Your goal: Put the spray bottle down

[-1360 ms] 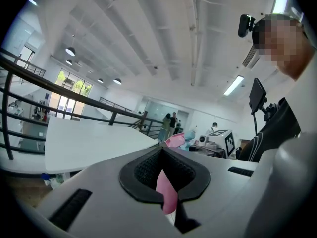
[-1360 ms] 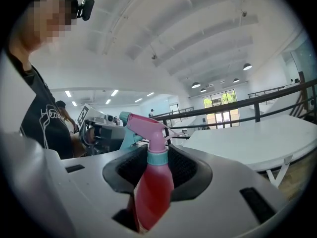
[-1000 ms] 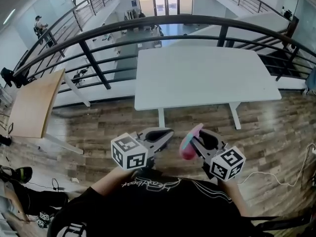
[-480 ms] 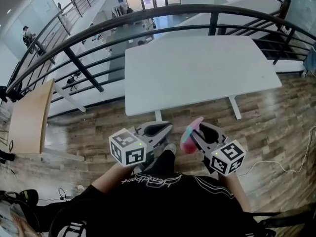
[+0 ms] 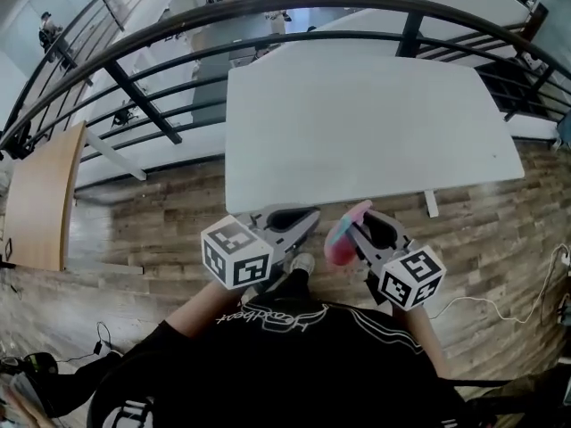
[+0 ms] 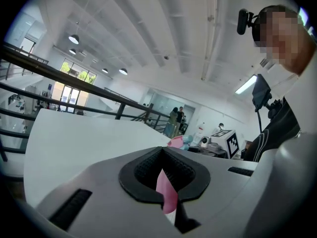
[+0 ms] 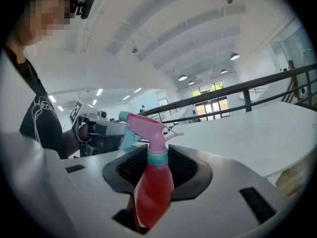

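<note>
The spray bottle (image 5: 340, 242) has a pink-red body, a teal collar and a pink trigger head. My right gripper (image 5: 360, 218) is shut on it, and in the right gripper view the pads squeeze the bottle (image 7: 151, 180) just under the collar, with the head sticking out past the right gripper (image 7: 151, 150). It hangs upright in the air, just short of the near edge of the white table (image 5: 357, 123). Beside it, my left gripper (image 5: 303, 218) has its tips together. The left gripper view shows the left gripper (image 6: 161, 150) with a pink sliver behind its pads, which I cannot identify.
A black metal railing (image 5: 268, 25) curves behind the table, with a drop to a lower floor beyond it. A wooden board (image 5: 40, 194) lies to the left. A white cable (image 5: 500, 310) trails over the wood floor at the right. My shoe (image 5: 302, 264) shows below the grippers.
Both grippers have moved forward to the table's near edge, and the table now looks closer and larger. The right gripper still holds the bottle.
</note>
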`<state>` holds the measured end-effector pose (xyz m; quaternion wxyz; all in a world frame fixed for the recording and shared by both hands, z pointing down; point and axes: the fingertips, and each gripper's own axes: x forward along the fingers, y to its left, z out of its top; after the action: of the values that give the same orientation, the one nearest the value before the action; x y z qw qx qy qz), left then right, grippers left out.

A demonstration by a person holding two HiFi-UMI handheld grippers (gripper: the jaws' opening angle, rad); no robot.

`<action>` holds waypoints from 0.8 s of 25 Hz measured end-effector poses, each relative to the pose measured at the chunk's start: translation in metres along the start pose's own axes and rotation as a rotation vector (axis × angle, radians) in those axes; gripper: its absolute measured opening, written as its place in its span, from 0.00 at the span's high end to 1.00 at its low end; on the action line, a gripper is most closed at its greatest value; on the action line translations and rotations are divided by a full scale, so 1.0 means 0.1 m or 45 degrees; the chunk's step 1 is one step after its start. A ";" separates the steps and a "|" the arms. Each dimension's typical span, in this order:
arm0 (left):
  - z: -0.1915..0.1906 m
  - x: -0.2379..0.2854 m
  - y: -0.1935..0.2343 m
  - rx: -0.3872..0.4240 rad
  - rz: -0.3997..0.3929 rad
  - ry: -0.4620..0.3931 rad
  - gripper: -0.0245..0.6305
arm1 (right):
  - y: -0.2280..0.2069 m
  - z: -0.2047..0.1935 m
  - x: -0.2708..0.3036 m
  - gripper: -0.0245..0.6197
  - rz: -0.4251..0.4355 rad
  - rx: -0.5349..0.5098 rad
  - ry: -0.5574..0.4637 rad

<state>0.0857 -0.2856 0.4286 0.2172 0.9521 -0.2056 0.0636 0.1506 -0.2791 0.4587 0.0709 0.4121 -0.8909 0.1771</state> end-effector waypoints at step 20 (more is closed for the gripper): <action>0.16 0.43 1.10 -0.062 0.032 0.026 0.95 | -1.10 0.39 1.11 0.76 -0.126 -0.067 -0.040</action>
<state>0.0793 -0.3991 0.4657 0.2417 0.9431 -0.2169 0.0711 0.1623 -0.4379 0.4812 0.0765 0.4564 -0.8748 0.1434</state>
